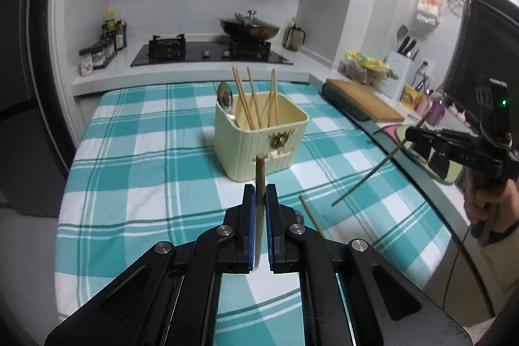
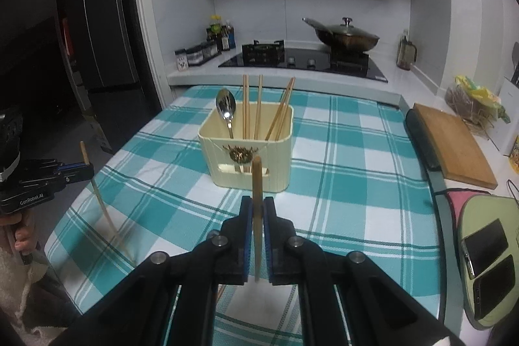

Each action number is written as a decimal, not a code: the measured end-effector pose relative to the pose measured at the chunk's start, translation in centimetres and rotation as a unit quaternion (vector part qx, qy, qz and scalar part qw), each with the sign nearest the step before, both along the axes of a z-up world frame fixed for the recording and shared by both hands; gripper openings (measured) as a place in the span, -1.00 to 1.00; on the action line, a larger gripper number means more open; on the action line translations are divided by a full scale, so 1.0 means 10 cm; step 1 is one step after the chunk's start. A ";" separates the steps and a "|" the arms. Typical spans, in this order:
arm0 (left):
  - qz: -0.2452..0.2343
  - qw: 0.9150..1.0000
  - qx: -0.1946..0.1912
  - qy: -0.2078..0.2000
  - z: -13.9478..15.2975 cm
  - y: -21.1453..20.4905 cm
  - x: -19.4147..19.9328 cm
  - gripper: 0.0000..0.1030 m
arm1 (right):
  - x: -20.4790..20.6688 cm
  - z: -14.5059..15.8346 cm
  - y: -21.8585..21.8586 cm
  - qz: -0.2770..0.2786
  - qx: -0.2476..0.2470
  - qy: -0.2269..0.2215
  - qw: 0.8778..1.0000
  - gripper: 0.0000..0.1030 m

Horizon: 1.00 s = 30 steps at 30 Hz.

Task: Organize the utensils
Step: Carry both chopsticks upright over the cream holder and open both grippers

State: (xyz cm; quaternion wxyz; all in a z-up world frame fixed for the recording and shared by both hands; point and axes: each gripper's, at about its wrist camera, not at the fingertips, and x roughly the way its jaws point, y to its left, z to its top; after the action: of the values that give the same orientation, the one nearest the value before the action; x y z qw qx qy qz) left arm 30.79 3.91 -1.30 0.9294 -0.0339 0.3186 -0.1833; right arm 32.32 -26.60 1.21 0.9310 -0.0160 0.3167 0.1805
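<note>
While each gripper holds one chopstick up in the air, the job looks like it is at the carrying step: both sticks need to go into the cream holder [image 1: 261,138].

Starting at the left of the left wrist view, the checked cloth covers the bench [image 1: 129,158]. In the middle of that picture stands the holder, with a spoon [image 1: 225,99] and some chopsticks [image 1: 256,99] already standing in it. Low in the middle, the left gripper [image 1: 260,193] has its jaws pressed close on a wooden chopstick [image 1: 259,174], which points up between the blue pads. A little to the right, one more chopstick [image 1: 311,214] lies flat on the cloth. At the far right, the right gripper [image 1: 413,135] holds a thin chopstick [image 1: 366,179] that slants down to the left.

In the right wrist view, its jaws are pinched on that stick too.

Next, I think each stick must be lifted over the open top of the holder, tipped upright, and let go. The loose one on the cloth comes after.
</note>
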 end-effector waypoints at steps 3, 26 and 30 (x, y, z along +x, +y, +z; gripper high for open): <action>0.009 1.000 -0.012 -0.018 0.08 0.06 0.00 -0.91 | -0.04 0.12 -0.01 -0.012 0.014 -0.024 1.000 -0.87; 0.012 0.994 -0.047 -0.102 1.39 0.03 0.59 -0.92 | 0.80 1.11 -0.02 -0.036 0.036 -0.103 0.993 -0.87; 0.031 0.992 -0.049 -0.114 1.46 -0.12 1.07 -0.92 | 1.08 1.16 0.10 -0.037 0.041 -0.140 0.989 -0.87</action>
State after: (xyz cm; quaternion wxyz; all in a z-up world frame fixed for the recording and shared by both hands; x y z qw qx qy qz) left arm 41.52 2.68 13.30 0.9621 -0.0682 0.2005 -0.1720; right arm 43.16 -25.61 12.77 0.9720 0.0090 0.1761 0.1553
